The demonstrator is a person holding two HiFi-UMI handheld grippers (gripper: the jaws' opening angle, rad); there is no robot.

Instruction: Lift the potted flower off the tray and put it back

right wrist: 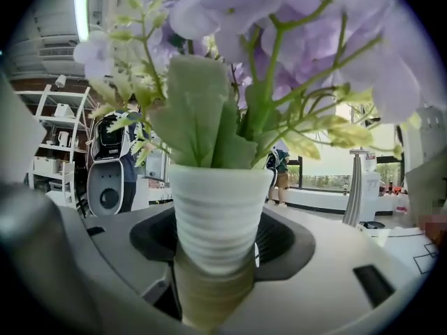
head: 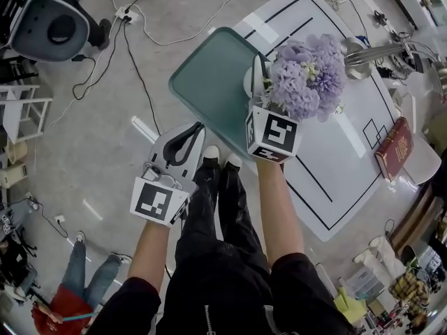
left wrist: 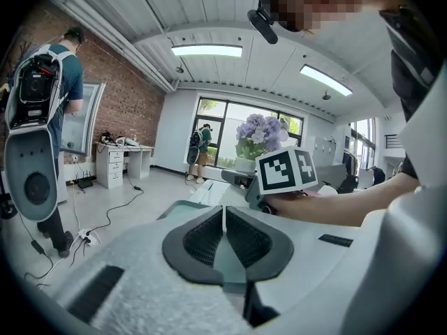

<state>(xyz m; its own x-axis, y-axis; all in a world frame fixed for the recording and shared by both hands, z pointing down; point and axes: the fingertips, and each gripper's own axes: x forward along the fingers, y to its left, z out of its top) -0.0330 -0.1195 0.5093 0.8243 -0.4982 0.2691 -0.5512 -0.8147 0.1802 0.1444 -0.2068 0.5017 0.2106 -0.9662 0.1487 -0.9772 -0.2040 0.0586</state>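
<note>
The potted flower (head: 307,75) has purple blooms and a white ribbed pot (right wrist: 220,215). My right gripper (head: 258,89) is shut on that pot, the jaws pressing its two sides, and the leaves and blooms fill the right gripper view. The teal tray (head: 209,82) lies on the white table (head: 342,166). The flower hangs over the tray's right edge. Its base is hidden, so contact with the tray cannot be told. My left gripper (head: 198,128) is shut and empty, off the table's near-left side over the floor. It looks toward the flower (left wrist: 260,135).
A red book (head: 394,147) lies at the table's right edge and a metal stand (head: 367,54) at its far right. Cables (head: 133,40) run over the floor, near a grey round machine (head: 49,26). My legs (head: 223,215) stand by the table. A person (head: 59,306) is at bottom left.
</note>
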